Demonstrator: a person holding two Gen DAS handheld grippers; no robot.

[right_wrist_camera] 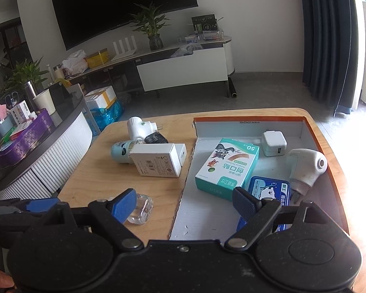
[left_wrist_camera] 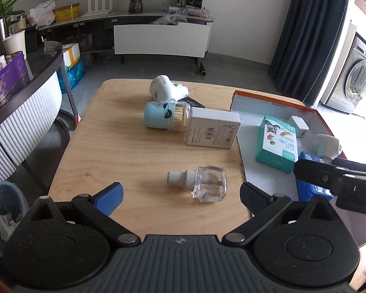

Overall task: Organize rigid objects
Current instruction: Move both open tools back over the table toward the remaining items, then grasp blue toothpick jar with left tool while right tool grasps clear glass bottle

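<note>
The left gripper [left_wrist_camera: 180, 196] has its blue-padded fingers [left_wrist_camera: 109, 197] spread wide and empty above the near edge of the desk [left_wrist_camera: 124, 151]. Between them and a little farther out lies the clear glass bottle [left_wrist_camera: 202, 183] on its side, its ribbed white cap pointing left; it touches neither finger.

The right gripper [right_wrist_camera: 184, 204] also has its fingers [right_wrist_camera: 124, 205] wide apart and holds nothing. It hangs over the near left part of the shallow cardboard tray [right_wrist_camera: 317, 131], whose left wall runs between the fingers. The left finger overlaps the glass bottle in the right wrist view, and the right finger overlaps the blue tin [right_wrist_camera: 268, 190] in the tray; whether they touch cannot be told.

Farther in the tray lie a teal plaster box [right_wrist_camera: 228, 166], a white charger cube [right_wrist_camera: 273, 142] at the far side, and a white plug-in device [right_wrist_camera: 305, 166] at the right.

On the bare desk left of the tray, a white carton [left_wrist_camera: 212, 130] lies flat, touching a pale blue toothpick jar [left_wrist_camera: 166, 117] on its side. Just beyond them are a small black object [left_wrist_camera: 191, 102] and another white plug-in unit [left_wrist_camera: 166, 89].
</note>
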